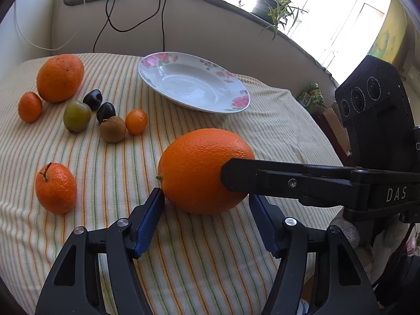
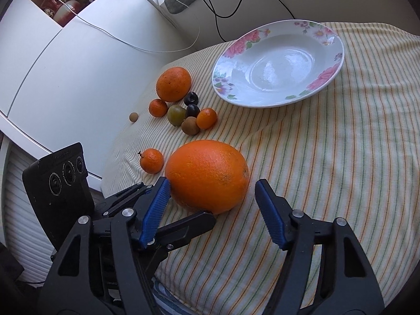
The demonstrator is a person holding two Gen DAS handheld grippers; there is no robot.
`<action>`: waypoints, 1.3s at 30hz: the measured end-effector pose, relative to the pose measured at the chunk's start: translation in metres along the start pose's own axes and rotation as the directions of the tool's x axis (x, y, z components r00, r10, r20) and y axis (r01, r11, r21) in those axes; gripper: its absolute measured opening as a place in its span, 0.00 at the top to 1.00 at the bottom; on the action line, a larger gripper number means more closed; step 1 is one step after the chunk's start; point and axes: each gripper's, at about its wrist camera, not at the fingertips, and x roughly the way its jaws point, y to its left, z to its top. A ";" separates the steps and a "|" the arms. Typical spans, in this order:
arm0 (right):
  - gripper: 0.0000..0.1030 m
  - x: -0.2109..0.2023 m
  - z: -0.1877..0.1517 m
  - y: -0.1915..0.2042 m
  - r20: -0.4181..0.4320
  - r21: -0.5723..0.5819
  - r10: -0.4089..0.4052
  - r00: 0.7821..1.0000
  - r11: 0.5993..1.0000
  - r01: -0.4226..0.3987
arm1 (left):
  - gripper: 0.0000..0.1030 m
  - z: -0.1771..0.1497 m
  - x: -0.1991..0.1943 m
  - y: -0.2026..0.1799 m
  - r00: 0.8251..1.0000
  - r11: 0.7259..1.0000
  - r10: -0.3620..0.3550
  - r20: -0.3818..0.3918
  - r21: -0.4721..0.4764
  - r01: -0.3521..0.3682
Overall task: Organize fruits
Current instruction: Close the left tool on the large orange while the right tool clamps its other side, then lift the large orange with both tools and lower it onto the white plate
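Note:
A big orange (image 1: 202, 170) lies on the striped cloth, also in the right wrist view (image 2: 207, 174). My left gripper (image 1: 206, 200) is open, its blue pads either side of the orange's near end. My right gripper (image 2: 211, 187) is open around the same orange; one of its black fingers (image 1: 262, 178) crosses in front of the orange in the left view. A white flowered plate (image 1: 233, 105) (image 2: 328, 76) stands empty at the back. A cluster of small fruits lies to the left: another orange (image 1: 60, 77), mandarins (image 1: 55, 187), dark plums (image 1: 106, 111), a kiwi (image 1: 113, 128).
The table edge drops off at the left in the right wrist view, with a white cabinet (image 2: 65, 60) beyond. A small brown nut-like fruit (image 2: 133, 117) lies near that edge. Cables (image 1: 162, 13) hang down the back wall. A potted plant (image 1: 275, 5) stands on the sill.

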 end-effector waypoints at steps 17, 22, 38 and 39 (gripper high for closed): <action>0.29 0.006 0.003 0.004 -0.011 -0.066 -0.019 1.000 0.998 0.018 | 0.27 0.003 -0.002 -0.002 0.998 0.997 0.053 0.028 0.046 -0.054; 0.30 0.010 0.006 0.002 -0.031 -0.071 0.008 0.999 0.997 -0.010 | 0.30 0.005 -0.001 -0.007 0.997 0.995 0.064 0.034 0.069 -0.067; 0.33 -0.011 0.017 0.001 0.026 -0.053 0.020 0.999 0.998 -0.019 | 0.30 0.036 -0.003 -0.021 0.995 0.993 0.049 0.084 0.106 -0.058; 0.33 -0.013 0.020 0.000 0.033 -0.050 0.020 0.999 0.999 -0.019 | 0.30 0.040 -0.003 -0.022 0.995 0.992 0.047 0.088 0.111 -0.057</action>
